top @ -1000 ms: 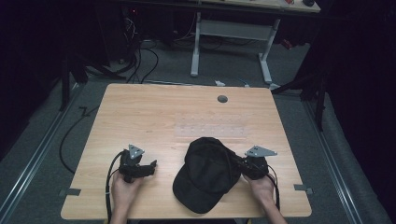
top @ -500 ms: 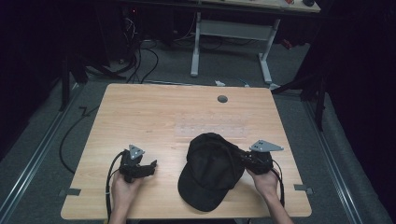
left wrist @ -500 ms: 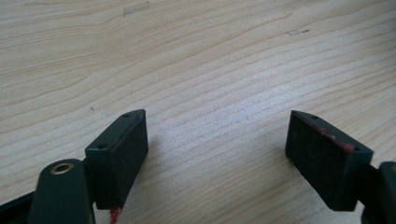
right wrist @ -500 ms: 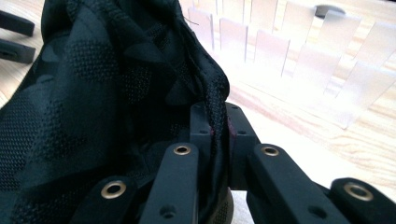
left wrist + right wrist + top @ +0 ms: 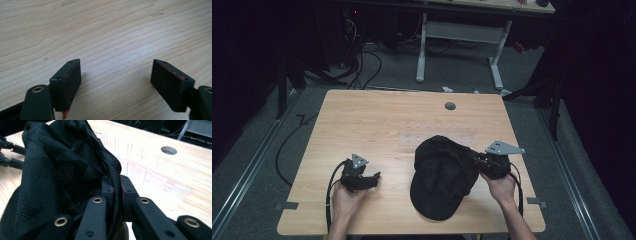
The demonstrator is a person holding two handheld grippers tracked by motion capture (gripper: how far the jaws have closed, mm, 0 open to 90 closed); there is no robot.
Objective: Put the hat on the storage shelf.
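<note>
A black mesh cap (image 5: pixel 443 175) lies on the wooden table (image 5: pixel 377 125), near the front at the right, its brim toward the front edge. My right gripper (image 5: pixel 476 161) is shut on the cap's right edge; in the right gripper view the fabric (image 5: pixel 67 167) is pinched between the two closed jaws and bunches up to the left. My left gripper (image 5: pixel 373 179) rests low over bare wood at the front left, apart from the cap. Its fingers (image 5: pixel 66 82) stand wide open with nothing between them.
A round cable hole (image 5: pixel 450 106) sits in the table near the back edge. Behind the table stand a white desk frame (image 5: pixel 462 35) and loose cables (image 5: pixel 362 55) on the grey floor. Bare wood spans the table's middle and back.
My right gripper has pulled the cap's edge a little to the right and up, so the crown has shifted and bunched. The left gripper has stayed put.
</note>
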